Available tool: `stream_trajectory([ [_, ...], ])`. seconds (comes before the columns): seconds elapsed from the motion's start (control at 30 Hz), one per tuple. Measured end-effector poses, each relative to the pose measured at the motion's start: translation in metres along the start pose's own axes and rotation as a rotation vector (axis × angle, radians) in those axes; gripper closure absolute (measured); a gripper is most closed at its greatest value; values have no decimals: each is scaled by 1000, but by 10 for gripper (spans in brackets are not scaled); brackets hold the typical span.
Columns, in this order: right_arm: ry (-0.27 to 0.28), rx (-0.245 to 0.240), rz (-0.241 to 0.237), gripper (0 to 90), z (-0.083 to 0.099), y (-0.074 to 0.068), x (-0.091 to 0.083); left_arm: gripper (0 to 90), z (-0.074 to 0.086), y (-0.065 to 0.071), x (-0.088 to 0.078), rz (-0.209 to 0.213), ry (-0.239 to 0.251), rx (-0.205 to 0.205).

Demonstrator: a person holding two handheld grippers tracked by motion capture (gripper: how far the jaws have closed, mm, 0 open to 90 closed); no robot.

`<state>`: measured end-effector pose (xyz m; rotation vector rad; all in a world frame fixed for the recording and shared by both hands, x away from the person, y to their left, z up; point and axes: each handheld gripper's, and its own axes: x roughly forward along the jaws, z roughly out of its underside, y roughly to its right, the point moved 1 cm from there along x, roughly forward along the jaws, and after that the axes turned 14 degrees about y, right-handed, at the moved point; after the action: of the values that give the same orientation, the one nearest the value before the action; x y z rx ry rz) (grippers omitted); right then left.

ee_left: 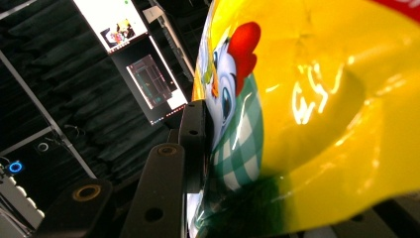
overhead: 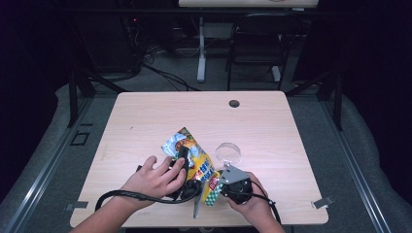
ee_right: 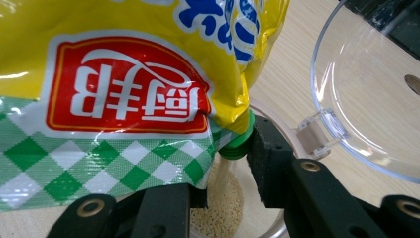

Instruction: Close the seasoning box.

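Yellow seasoning bag (overhead: 198, 165) clamped by left gripper (overhead: 187, 167), hand flat atop; right gripper (overhead: 224, 184) grips container (ee_right: 233, 208), w/ bag's spout.

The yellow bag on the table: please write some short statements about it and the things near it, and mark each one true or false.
1. The yellow bag has a cartoon chicken printed on it. True.
2. The bag lies alone, with no gripper on it. False: the left gripper presses a jaw against it, and the right gripper is closed on its lower corner.
3. A clear round lid rests on the table beside the bag. True.
4. The container under the bag holds blue liquid. False: it holds pale fine granules.
5. The label on the bag is red with white characters. True.
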<state>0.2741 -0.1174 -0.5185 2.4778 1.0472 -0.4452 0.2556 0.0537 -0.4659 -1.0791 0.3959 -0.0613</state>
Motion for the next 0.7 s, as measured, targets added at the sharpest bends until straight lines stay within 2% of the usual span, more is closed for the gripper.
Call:
stream_trajectory([
  [0.07, -5, -5, 4, 708, 0, 0, 0, 726, -1, 1, 0, -7, 7, 6],
  [0.13, -10, -7, 2, 708, 1, 0, 1, 734, -2, 1, -1, 8, 4, 6],
  [0.17, -10, -5, 3, 709, 1, 0, 1, 737, -2, 0, -1, -6, 11, 23],
  [0.2, -8, -6, 4, 708, 1, 0, 1, 739, -2, 1, -1, 10, 3, 6],
  [0.27, -1, 1, 7, 709, 1, 0, 0, 742, -2, 1, -2, 6, 1, 0],
  [0.43, -8, -5, 7, 708, 1, 0, 0, 748, -2, 1, -2, 8, 7, 14],
  [0.47, -7, -5, 5, 708, 1, 0, 1, 749, -2, 0, -3, 12, -2, 27],
  [0.5, -6, -4, 5, 708, 1, 0, 1, 751, -2, 0, -3, 13, -2, 28],
  [0.53, -5, -4, 7, 708, 0, 0, 1, 752, -2, 1, -2, 8, 12, 9],
  [0.7, -6, -4, 8, 708, 0, 0, 1, 756, -2, 0, -3, 13, 9, 20],
])
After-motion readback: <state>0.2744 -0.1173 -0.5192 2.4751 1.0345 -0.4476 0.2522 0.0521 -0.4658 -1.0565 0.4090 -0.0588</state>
